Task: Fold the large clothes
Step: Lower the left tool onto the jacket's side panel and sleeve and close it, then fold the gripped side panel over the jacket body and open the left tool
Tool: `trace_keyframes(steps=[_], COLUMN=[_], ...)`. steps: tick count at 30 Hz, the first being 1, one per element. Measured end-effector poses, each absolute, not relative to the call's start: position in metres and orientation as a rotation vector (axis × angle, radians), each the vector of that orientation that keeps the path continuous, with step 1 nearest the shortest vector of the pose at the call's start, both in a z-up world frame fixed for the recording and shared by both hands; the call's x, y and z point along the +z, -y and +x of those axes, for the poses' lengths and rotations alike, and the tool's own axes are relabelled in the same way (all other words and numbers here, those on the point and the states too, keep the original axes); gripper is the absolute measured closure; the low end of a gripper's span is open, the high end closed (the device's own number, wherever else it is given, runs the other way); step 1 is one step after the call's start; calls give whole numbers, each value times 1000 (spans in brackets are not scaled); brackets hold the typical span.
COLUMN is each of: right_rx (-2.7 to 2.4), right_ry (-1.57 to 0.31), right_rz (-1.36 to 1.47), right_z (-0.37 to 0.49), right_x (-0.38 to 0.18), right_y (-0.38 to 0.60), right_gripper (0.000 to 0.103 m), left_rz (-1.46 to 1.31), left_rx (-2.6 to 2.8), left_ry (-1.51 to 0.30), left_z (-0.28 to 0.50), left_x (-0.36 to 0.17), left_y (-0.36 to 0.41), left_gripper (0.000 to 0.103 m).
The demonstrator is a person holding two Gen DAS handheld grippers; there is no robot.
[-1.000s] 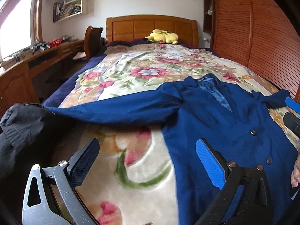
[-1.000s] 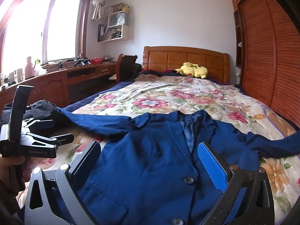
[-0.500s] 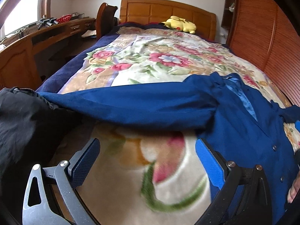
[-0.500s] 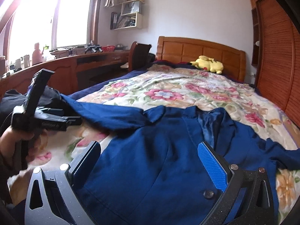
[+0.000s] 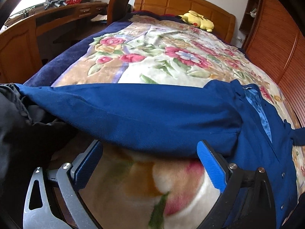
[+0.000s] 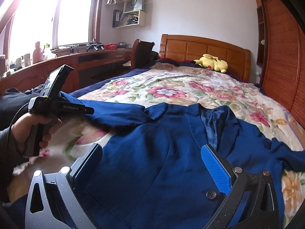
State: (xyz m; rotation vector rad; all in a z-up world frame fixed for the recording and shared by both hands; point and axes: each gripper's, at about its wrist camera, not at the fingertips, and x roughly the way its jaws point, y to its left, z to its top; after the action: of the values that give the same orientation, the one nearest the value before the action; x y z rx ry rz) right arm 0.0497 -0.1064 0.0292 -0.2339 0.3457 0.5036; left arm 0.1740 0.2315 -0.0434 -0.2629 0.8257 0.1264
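A dark blue jacket [image 6: 162, 152] lies front-up on the flowered bedspread [image 6: 171, 87], with buttons and a shiny lining at the collar. Its left sleeve [image 5: 133, 114] stretches out sideways across the bed. My left gripper [image 5: 150, 158] is open, its fingers just at the near edge of that sleeve, low over the blanket. It also shows in the right wrist view [image 6: 89, 111], its tip against the sleeve. My right gripper [image 6: 152, 162] is open and empty, low over the jacket's front panel. The jacket's right sleeve [image 6: 286, 148] trails off to the right.
A black garment [image 5: 15, 133] is heaped at the bed's left edge. A yellow plush toy [image 6: 211, 63] lies by the wooden headboard [image 6: 205, 47]. A wooden desk [image 6: 66, 66] and chair [image 6: 142, 53] stand on the left, a slatted wardrobe [image 6: 282, 57] on the right.
My left gripper has moved forward and down to the outstretched sleeve. My right gripper has dropped closer to the jacket front. Both stayed open.
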Motion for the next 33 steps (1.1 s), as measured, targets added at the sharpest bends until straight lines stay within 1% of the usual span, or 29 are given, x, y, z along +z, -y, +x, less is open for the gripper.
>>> trace_keyframes(steps=[2,5,10,13,15,17,18,19,20,21,23,24,28,33], right_rx=[515,516,515,517,513,513,512,510,510,510,508,508,499,480], right_ry=[-358,-366,-362,-359,-357,-357,-357,-357,-358,-359,-357,-356,-346,-330], right_rz=[-221,-215,-210,-205,-198,-193,-191,-188,-186,-185,-185,-184,-184,-173], right_z=[51,52,51,50,51,51,52,51,52,52,52,52,49,45], right_x=[28,28,30,30,30,30,30,31,31,31,31,31,32,35], right_y=[107,110,111,111,113,114,115,115,116,116,116,117,120,130], right_gripper=[0,0,0,0,0,0,0,0,0,0,0,0,0,0], left_rz=[-270,-266,-262,-259,-267,-284,-292,-304,-313,-320,-311,-281,-191,-128], left_rx=[126,114,112,145,153,155,151,144,136,131,121,127,144,105], left_ry=[-833,-841,-865,-903,-925,-927,-924,-918,-913,-911,-909,-906,-875,-805], left_z=[176,180,190,196,200,201,202,203,204,205,206,207,207,198], left_x=[-45,-46,-53,-61,-66,-68,-68,-68,-67,-65,-62,-59,-45,-19], left_y=[-232,-229,-229,-232,-236,-241,-242,-244,-245,-246,-244,-240,-225,-202], left_gripper=[5,10,24,31,33,39,46,55,60,68,77,86,98,100])
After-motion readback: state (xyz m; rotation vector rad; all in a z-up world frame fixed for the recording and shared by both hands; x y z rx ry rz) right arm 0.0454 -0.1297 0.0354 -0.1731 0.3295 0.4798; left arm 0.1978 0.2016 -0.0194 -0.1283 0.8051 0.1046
